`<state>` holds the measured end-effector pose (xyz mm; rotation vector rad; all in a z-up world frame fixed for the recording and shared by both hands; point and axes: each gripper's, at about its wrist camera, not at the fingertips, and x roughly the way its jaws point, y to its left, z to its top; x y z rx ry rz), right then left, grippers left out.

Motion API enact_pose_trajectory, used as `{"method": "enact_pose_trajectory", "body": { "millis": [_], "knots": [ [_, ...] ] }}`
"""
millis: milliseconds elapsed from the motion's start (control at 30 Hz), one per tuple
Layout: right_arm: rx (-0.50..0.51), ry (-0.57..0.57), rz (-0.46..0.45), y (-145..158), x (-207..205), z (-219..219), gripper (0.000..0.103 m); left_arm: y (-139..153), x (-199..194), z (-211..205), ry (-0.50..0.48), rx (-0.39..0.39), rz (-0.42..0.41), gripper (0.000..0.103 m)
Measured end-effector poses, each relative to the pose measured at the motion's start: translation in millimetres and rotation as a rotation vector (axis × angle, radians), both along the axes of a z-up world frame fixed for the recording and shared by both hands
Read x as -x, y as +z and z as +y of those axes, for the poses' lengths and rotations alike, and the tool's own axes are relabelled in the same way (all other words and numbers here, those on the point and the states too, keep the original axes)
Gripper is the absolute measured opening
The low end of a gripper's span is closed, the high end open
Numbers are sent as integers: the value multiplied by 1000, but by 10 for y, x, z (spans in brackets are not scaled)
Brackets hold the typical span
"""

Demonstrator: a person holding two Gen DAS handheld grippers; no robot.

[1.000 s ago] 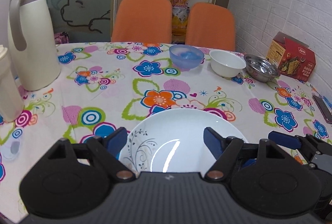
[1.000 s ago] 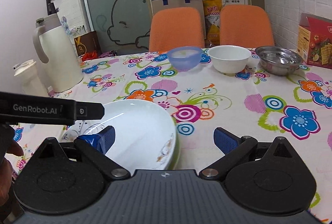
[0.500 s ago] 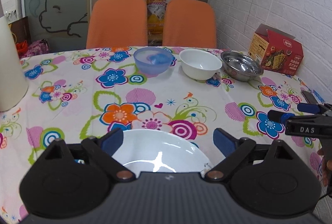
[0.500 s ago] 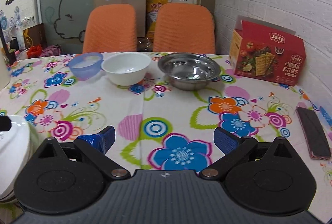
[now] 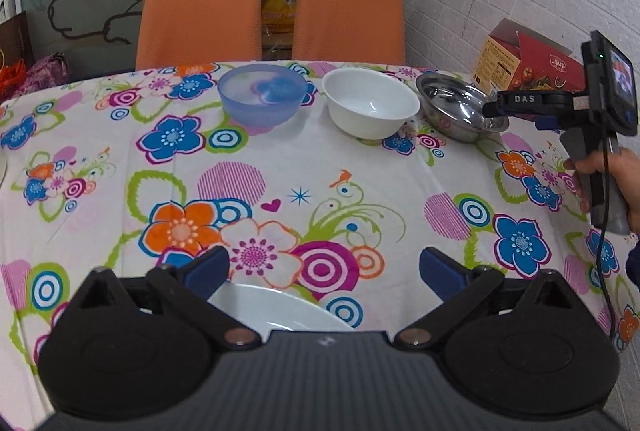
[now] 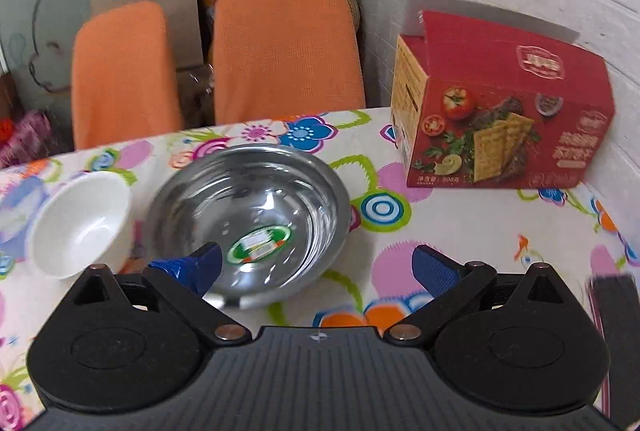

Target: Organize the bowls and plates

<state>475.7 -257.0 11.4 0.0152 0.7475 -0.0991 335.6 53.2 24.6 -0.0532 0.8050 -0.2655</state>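
Three bowls stand in a row at the far side of the flowered table: a blue plastic bowl (image 5: 262,93), a white bowl (image 5: 370,103) and a steel bowl (image 5: 456,107). A white plate (image 5: 276,311) lies under my left gripper (image 5: 324,269), which is open and empty above it. In the right wrist view the steel bowl (image 6: 248,215) fills the middle, with the white bowl (image 6: 80,221) to its left. My right gripper (image 6: 316,265) is open over the steel bowl's near rim, its left finger above the bowl, holding nothing. The left wrist view shows the right gripper (image 5: 494,107) reaching over the steel bowl.
A red cracker box (image 6: 504,115) stands by the brick wall at the right. Two orange chairs (image 5: 200,11) sit behind the table. A dark phone (image 6: 616,307) lies at the table's right edge. A person's hand (image 5: 608,171) holds the right gripper's handle.
The right gripper swung from the white plate across the table to the steel bowl. The left gripper pulled back and turned right, so the plate now shows only at its near edge.
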Motion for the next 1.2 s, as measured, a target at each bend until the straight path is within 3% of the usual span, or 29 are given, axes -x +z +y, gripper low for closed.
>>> {"method": "enact_pose_trajectory", "body": {
  "millis": [233, 500, 800, 1000, 1200],
  "knots": [
    [75, 0, 178, -275, -515, -51, 89, -1, -85, 44, 15, 3, 3, 100],
    [88, 59, 282, -205, -388, 4, 89, 16, -16, 3, 1, 37, 8, 100],
    [80, 202, 390, -188, 18, 159, 89, 218, 262, -37, -26, 45, -48, 100],
    [1, 278, 356, -154, 565, 205, 89, 287, 260, -138, -67, 75, -29, 100],
    [-21, 173, 76, 78, 1016, 22, 89, 266, -132, -506, -123, 118, 58, 100]
  ]
}}
